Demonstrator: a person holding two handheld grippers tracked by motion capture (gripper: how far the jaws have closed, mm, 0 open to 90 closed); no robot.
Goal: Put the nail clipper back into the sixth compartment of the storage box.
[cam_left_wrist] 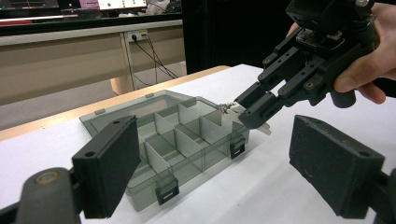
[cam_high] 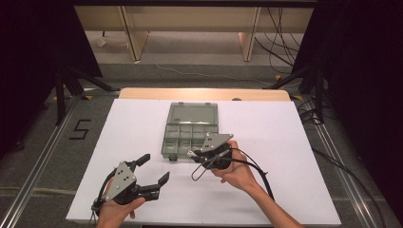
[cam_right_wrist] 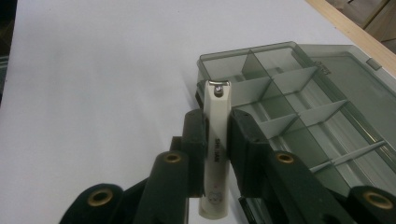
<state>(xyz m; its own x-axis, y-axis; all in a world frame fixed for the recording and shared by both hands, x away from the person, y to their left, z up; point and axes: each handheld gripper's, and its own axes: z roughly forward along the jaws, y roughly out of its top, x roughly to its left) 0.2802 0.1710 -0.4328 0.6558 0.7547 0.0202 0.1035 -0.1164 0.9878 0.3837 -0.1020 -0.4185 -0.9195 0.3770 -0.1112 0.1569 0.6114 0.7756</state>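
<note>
nail clipper [cam_right_wrist: 216,140], white and slim with a metal tip, sits clamped between the right gripper's [cam_high: 196,155] pads over the near right corner of the smoky plastic compartment box [cam_high: 190,137]. left of it, the left gripper [cam_high: 155,170] gapes wide over bare white table sheet [cam_high: 285,142], well apart from the box.

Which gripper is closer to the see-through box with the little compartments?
The right gripper. It holds a white nail clipper right at the compartment box's front corner. The left gripper sits open, farther back on the white table.
</note>
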